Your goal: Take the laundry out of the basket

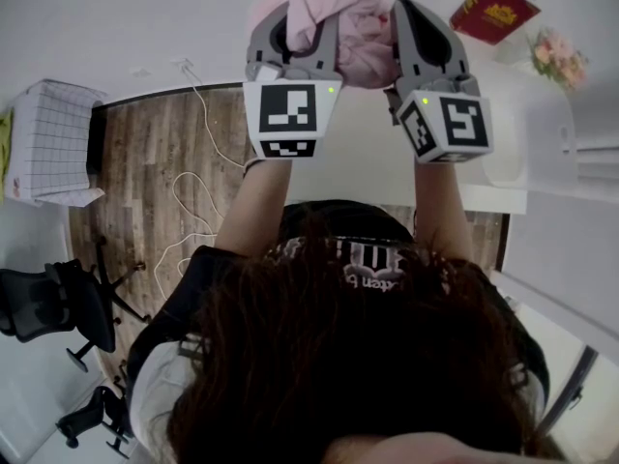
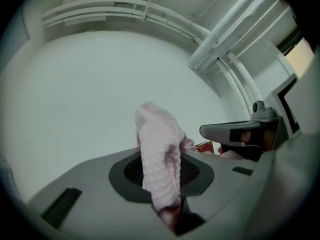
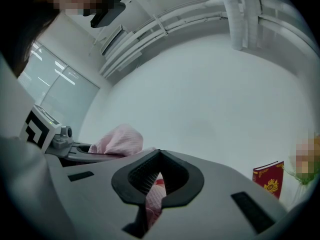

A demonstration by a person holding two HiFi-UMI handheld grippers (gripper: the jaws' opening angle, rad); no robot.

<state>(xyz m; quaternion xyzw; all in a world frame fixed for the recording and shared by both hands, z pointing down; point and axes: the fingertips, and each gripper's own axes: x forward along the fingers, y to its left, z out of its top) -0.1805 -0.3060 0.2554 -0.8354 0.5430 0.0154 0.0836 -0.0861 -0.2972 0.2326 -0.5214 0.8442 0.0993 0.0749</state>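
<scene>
A pink waffle-weave cloth is held up in front of me, bunched between both grippers. My left gripper is shut on one part of it; in the left gripper view the cloth rises out of the pinched jaws and folds over. My right gripper is shut on another part, and the right gripper view shows pink fabric squeezed in the slot between its jaws. The two grippers stand close together, side by side, both pointing slightly upward. Each shows in the other's view: the right gripper and the left gripper.
A white table lies under my arms. A red book and pink flowers stand at its far right. A white gridded basket sits at the left, by wood floor with a white cable and black office chairs.
</scene>
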